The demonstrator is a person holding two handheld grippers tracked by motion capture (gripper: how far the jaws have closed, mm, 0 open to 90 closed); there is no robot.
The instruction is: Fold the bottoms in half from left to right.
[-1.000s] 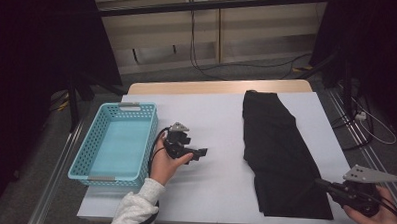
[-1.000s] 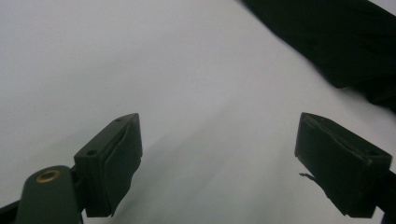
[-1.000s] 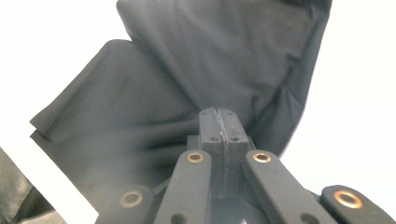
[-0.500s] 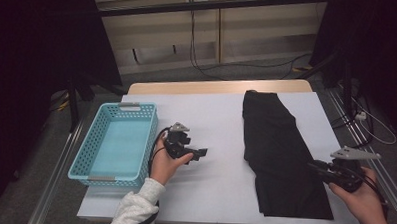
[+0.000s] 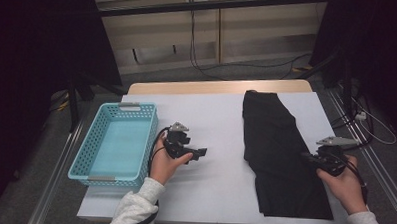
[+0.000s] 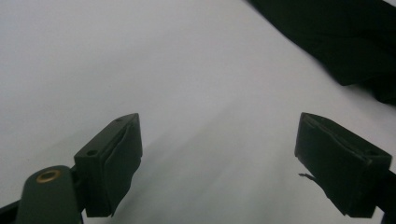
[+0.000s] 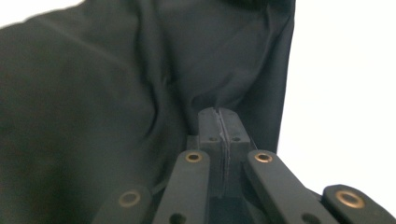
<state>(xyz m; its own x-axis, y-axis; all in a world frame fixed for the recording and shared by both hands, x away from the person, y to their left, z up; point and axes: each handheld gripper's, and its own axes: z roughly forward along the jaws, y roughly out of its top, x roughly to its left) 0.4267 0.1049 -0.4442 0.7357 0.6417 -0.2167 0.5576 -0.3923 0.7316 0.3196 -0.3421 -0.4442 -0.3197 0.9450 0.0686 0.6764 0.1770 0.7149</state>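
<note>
With the right gripper [image 5: 310, 159] pressed together, seemingly pinching the black garment [image 5: 278, 145] edge at lower right, the spread left gripper [image 6: 219, 163] should hold clear.

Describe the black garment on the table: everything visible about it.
The black garment is a long piece of dark, matte, soft-looking cloth, lying flat along the right side of the white table, its far end near the back edge and its wider end near the front. Folds gather near its right edge, where the right tongs are closed against the cloth; whether cloth is pinched between them is unclear.
</note>
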